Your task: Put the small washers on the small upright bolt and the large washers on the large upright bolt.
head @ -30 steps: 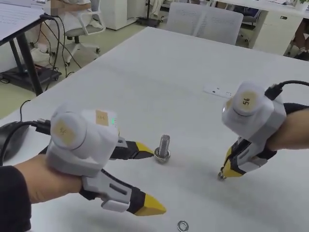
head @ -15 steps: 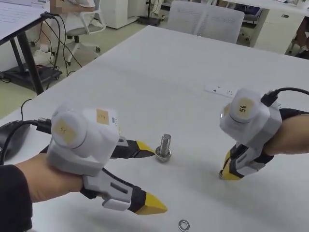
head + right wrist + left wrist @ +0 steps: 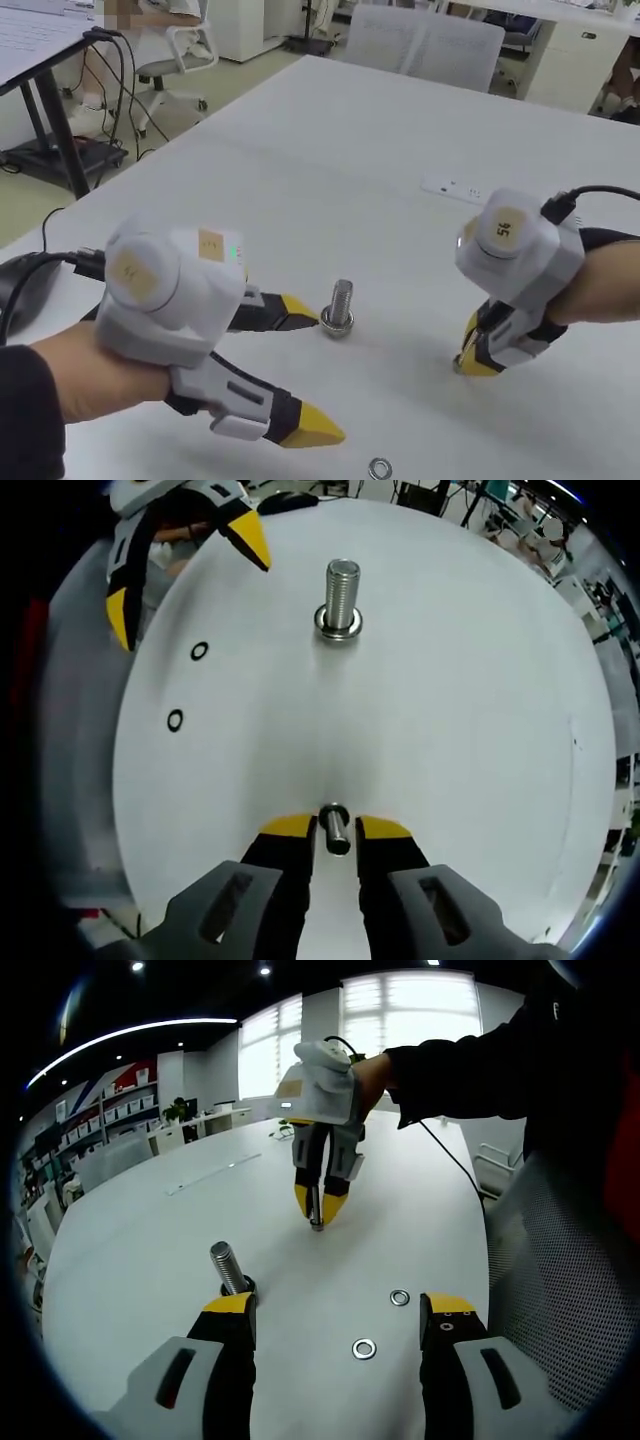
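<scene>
Our right gripper (image 3: pixel 335 828) has its jaws closed on the small bolt (image 3: pixel 334 830), holding it upright on the white counter (image 3: pixel 330 150). Our left gripper (image 3: pixel 340 1310) hangs with its jaws wide apart, one tip just beside the large bolt (image 3: pixel 228 1265), which stands mid-counter. Two loose washers (image 3: pixel 364 1348) lie flat near the left jaws. We judge them thin, hard, light and slick. Lying flat they give the tips little to pinch, so we would take one across its rim and tilt it up. The small bolt looks easy to topple, so steadying it by the shank seems wise.
</scene>
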Available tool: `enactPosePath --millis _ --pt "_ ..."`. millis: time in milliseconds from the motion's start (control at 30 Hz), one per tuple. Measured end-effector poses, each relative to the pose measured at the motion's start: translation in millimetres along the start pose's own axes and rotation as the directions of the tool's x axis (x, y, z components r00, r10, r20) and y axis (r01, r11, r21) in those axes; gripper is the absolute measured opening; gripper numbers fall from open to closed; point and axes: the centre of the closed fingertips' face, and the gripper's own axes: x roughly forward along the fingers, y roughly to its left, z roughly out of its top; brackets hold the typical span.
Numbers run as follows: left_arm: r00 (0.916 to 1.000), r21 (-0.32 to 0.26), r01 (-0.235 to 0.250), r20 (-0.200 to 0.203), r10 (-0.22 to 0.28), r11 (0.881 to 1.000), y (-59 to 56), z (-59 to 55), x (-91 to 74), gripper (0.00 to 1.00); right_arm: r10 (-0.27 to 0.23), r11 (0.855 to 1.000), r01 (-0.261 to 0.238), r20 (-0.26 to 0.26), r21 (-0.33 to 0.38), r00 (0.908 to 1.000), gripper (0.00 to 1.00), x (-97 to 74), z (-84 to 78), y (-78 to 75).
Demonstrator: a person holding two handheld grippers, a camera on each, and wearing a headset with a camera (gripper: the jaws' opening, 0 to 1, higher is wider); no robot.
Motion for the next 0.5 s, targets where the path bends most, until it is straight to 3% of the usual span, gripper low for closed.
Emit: enactPosePath --millis 500 --pt "1.0 0.002 0.006 -0.003 -0.006 1.0 -1.7 -0.6 1.6 0.66 -0.008 0.999 0.008 0.007 0.036 0.9999 0.36 -4.6 -12.6 -0.8"
